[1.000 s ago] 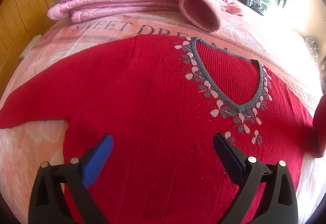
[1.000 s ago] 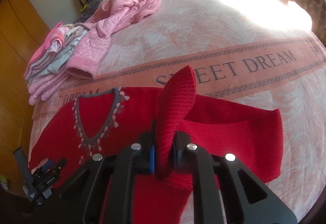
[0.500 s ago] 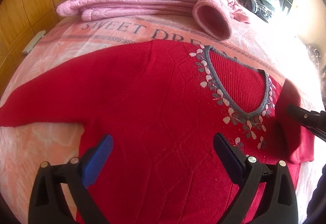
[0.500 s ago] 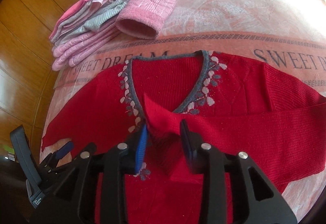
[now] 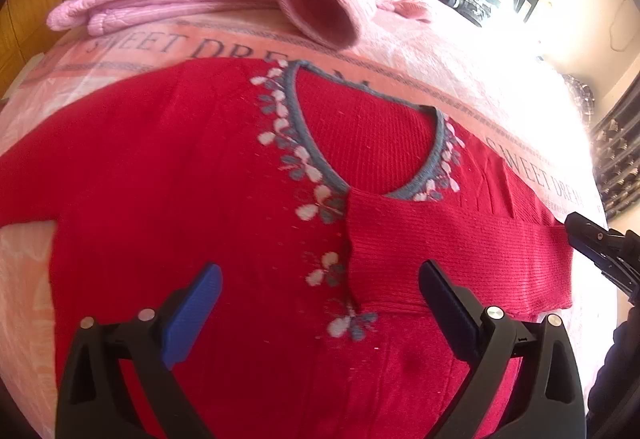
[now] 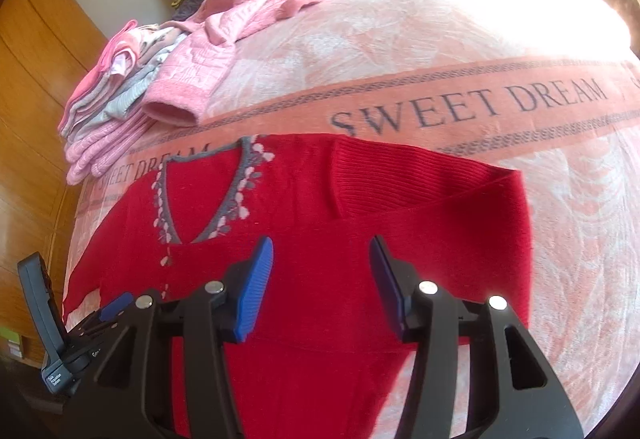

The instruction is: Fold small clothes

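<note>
sweater (image 5: 208, 199): red knit with a grey v-neck, spread face up on the bed (image 6: 400, 51), its collar toward the "sweet dream" band.
right sleeve (image 5: 448, 259): laid across the chest, its cuff resting just below the point of the v-neck; the fold line sits at the shoulder.
left sleeve (image 5: 24, 195): not yet folded, stretched flat toward the bed's edge.
left gripper (image 5: 316, 307): jaws spread wide, nothing held, hovering over the lower chest beside the folded cuff.
right gripper (image 6: 322, 279): jaws spread, empty, hanging over the folded sleeve and the sweater's side.
pile (image 6: 120, 111): folded pink and grey clothes stacked beyond the collar, with a loose pink sleeve (image 5: 320, 11) draped close to the neckline.
risk, fold: the cuff could be dragged out of place if a jaw catches the knit on the way past, since the sleeve only rests there unpinned.
risk, grip: two layers could be pinched at once when the left sleeve is taken, pulling the body askew.
risk, crowding: the pink sleeve lies near the collar and could be snagged if the sweater is folded upward.
</note>
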Demonstrator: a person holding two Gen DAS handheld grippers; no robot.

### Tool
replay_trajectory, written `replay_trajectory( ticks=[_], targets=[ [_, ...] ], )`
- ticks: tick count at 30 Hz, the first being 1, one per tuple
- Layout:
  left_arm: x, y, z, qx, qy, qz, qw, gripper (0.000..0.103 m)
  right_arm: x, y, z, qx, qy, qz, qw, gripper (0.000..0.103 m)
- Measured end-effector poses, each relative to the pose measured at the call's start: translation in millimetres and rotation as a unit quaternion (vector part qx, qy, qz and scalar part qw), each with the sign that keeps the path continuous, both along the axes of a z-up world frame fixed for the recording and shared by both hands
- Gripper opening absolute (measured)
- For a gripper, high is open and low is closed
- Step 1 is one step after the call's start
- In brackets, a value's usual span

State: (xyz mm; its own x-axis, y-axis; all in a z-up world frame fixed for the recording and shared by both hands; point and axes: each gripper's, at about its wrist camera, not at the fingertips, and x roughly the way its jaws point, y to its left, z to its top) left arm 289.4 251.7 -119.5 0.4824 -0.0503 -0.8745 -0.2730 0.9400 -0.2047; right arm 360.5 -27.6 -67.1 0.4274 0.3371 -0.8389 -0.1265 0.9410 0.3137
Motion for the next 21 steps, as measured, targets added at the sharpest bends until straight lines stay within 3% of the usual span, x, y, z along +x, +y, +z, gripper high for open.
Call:
replay_trajectory(
  ticks=[6,15,18,21],
  targets=[
    [10,-48,-9,0.021,0.002,-0.031,0.9993,0.099,-9,-55,3,-0.008,-0.014,-0.020,1.000,0.051],
    [22,-75,-14,0.026,-0.003,-0.029,0.9992,0.096,-22,-98,-1,-0.017,-0.016,-0.029,0.999,0.051],
    [24,-77,-15,0.046,-0.007,-0.029,0.9985,0.077,-24,-106,-6,-0.018,-0.011,-0.036,0.999,0.051],
    [23,-78,-10,0.076,-0.018,-0.025,0.9966,0.043,-24,-112,-9,-0.018,-0.008,-0.042,0.999,0.051]
  ],
)
